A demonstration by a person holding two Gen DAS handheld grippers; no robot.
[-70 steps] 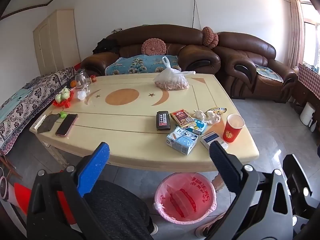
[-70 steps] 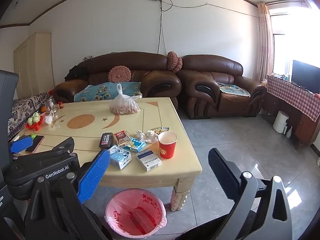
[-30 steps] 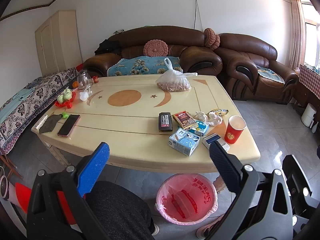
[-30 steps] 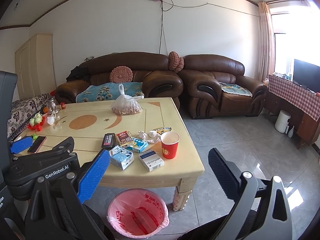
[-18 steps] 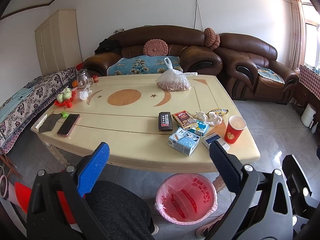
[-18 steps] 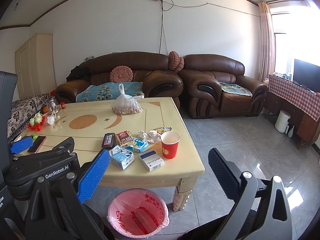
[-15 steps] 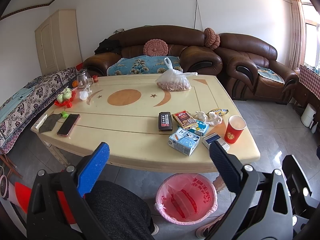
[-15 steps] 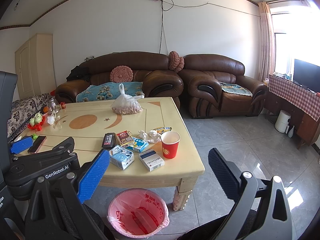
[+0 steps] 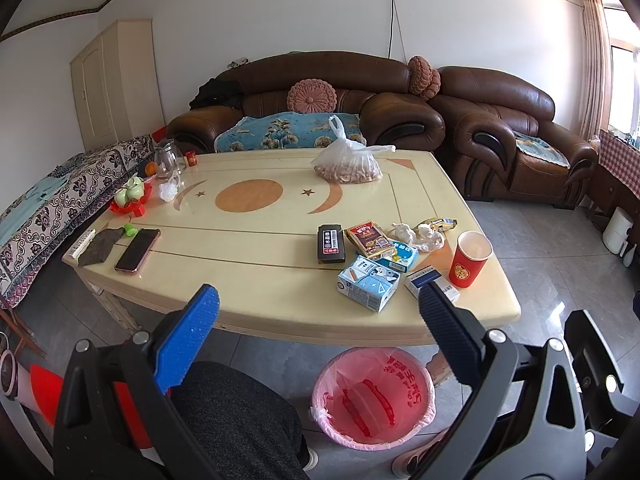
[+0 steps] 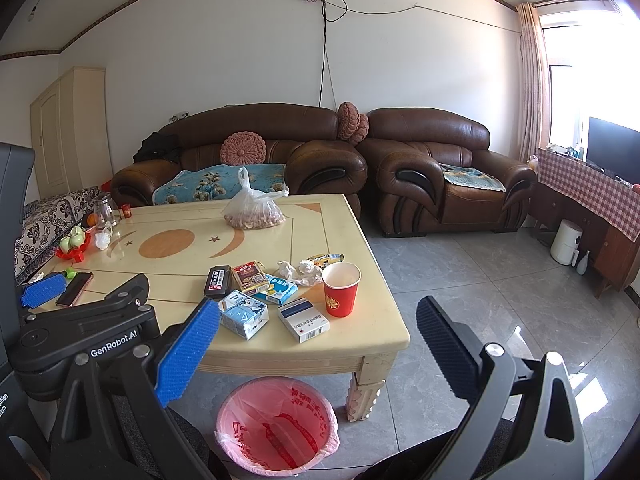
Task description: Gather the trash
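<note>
Comparing with the frames from moments before, nothing on the cream wooden coffee table [image 9: 248, 272] has moved, and both views are almost unchanged. The left gripper [image 9: 316, 322] hangs in front of the table's near edge with its jaws spread wide and nothing between them; the right gripper [image 10: 316, 344] is likewise wide apart and empty, off the table's near right corner. Directly below the table's near edge, on the grey floor, stands the round pink-lined waste bin [image 9: 374, 398] [image 10: 276, 426], its liner bearing red print; whether anything lies inside cannot be told. On the table's near right part sits the trash cluster: a red paper cup [image 9: 469, 259] [image 10: 340, 289], upright with its contents unclear, a blue-and-white carton [image 9: 369, 283] [image 10: 243, 314], a white-and-navy flat pack [image 10: 303, 319], a black rectangular box [image 9: 331, 243], a red-brown card pack [image 9: 369, 239] and crumpled white tissues [image 9: 418, 235]. Toward the table's far side rests a tied clear plastic bag of brownish nuts [image 9: 347, 164].
</note>
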